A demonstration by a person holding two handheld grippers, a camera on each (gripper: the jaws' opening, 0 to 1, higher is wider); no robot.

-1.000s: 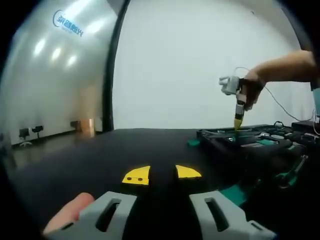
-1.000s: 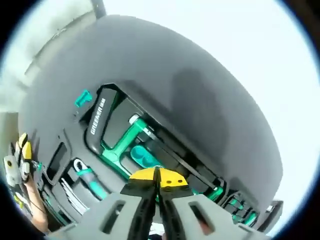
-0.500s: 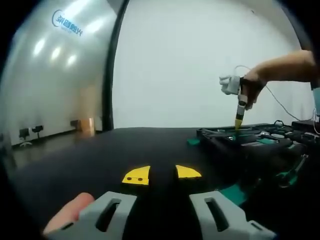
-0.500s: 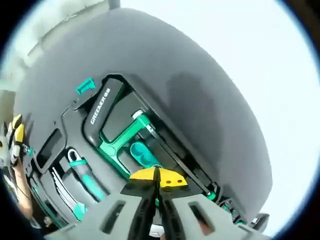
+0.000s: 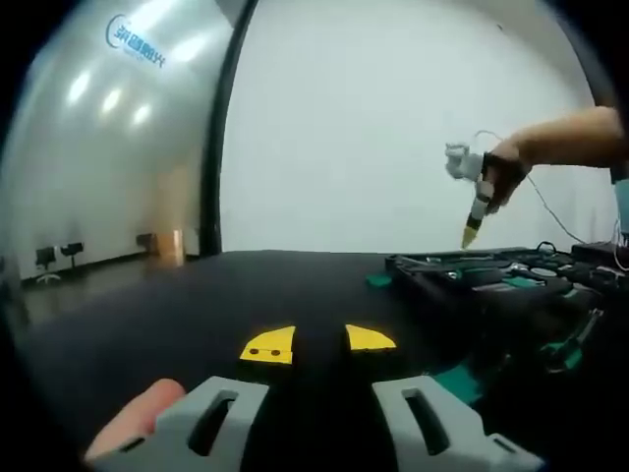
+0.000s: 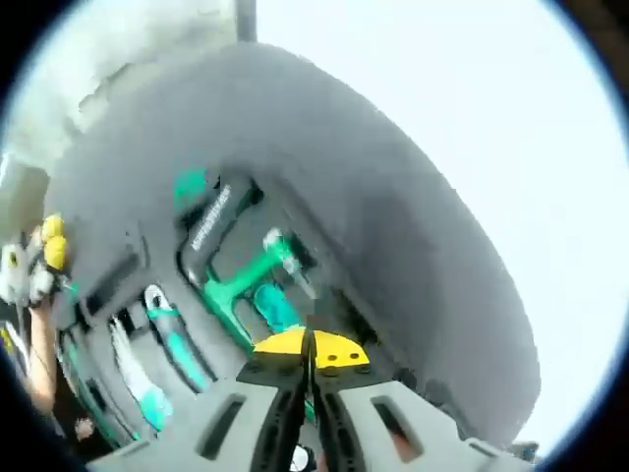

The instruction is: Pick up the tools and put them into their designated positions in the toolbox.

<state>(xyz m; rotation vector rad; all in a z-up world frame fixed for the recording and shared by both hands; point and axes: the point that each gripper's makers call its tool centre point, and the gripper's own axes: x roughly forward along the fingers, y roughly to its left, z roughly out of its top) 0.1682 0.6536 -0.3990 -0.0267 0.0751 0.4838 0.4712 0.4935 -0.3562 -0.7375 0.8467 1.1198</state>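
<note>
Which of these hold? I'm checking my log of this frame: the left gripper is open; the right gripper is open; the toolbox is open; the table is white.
1. The left gripper is open: true, with a clear gap between its jaws.
2. The right gripper is open: false, its jaws are pressed together.
3. The toolbox is open: true, with green tools inside.
4. The table is white: false, it is black.

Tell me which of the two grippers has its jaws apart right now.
The left gripper: its yellow-tipped jaws stand apart over the dark table. The right gripper, above the toolbox, has its yellow tips pressed together.
</note>
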